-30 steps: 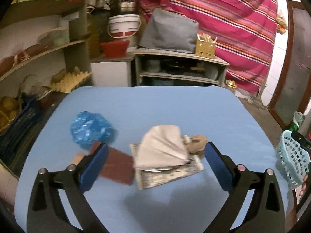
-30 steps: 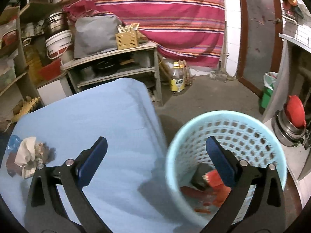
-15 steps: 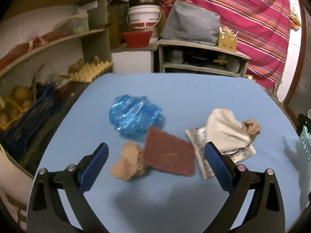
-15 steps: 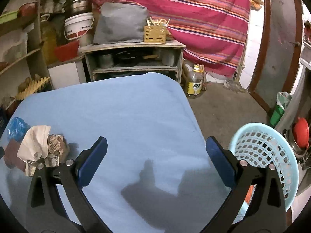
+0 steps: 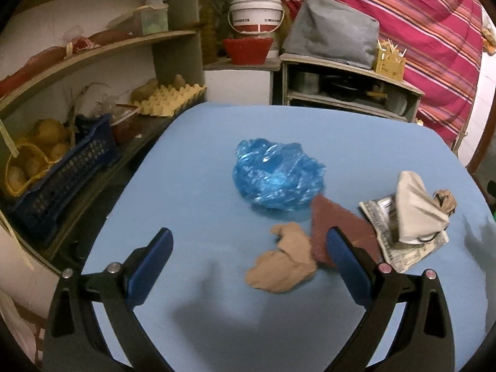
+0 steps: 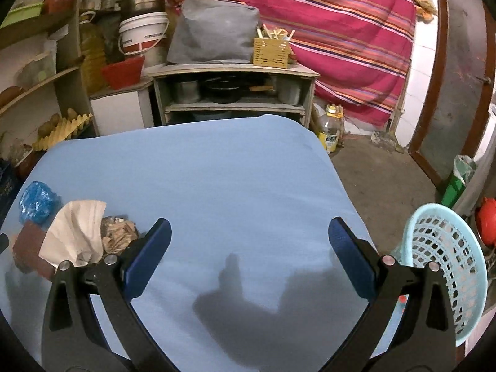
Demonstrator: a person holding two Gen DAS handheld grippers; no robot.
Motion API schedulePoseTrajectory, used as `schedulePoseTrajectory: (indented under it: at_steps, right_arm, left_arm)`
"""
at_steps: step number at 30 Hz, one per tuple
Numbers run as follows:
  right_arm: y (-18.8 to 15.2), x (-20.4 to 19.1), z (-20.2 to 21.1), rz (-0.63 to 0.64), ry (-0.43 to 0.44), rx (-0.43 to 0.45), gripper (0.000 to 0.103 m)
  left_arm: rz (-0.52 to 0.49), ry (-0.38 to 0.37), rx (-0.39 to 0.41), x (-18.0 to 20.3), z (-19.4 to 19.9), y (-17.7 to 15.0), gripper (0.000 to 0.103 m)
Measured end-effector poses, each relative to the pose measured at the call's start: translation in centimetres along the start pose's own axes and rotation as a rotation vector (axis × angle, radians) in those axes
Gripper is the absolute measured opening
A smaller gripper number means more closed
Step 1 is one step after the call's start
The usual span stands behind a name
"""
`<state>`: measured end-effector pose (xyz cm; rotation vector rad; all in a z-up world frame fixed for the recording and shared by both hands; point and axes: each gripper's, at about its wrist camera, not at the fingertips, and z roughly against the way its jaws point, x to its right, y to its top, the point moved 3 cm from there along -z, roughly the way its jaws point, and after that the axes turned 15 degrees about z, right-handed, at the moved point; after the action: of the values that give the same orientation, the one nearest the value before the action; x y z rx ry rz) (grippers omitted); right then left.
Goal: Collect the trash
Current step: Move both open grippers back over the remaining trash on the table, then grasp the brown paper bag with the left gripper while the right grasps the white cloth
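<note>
Both tongs agape, empty

Home kitchen storeroom: shelves with potatoes, egg tray, pots, bucket, striped cloth on wall.

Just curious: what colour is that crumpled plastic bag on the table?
Blue, a translucent shiny blue plastic bag; clearest in the left wrist view.

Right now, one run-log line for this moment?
left gripper: open, empty | right gripper: open, empty | trash pile: on table | basket: beside table
</note>
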<state>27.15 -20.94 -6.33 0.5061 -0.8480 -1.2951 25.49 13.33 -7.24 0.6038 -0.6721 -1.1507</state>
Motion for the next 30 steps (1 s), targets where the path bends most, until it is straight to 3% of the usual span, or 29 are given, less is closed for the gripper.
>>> schedulePoseTrajectory:
  at_steps: [11, 16, 22, 27, 30]
  right_arm:
    - [0.3, -2.7, -0.6, 0.087, 0.005, -0.015, 0.099]
    - [0.2, -3.0, -0.7, 0.092, 0.011, -0.019, 0.099]
    - [0.1, -3.5, -0.8, 0.109, 0.018, -0.021, 0.099]
    - [0.2, -4.2, -0.7, 0.109, 0.035, -0.014, 0.099]
    - [0.4, -5.2, -0.7, 0.131, 0.045, -0.008, 0.099]
  left_arm:
    - [-0.017, -0.120, -0.101, 0.5, -0.9, -1.9, 0.097]
    - [-0.042, -0.125, -0.150, 0.9, -1.7, -2.8, 0.097]
    - [-0.108, -0.091, -0.137, 1.4, -2.1, -3.7, 0.095]
    - [-0.049, -0.123, -0.162, 0.9, -3.1, -3.2, 0.068]
    - [-0.008, -0.143, -0.183, 0.4, -3.9, -2.6, 0.062]
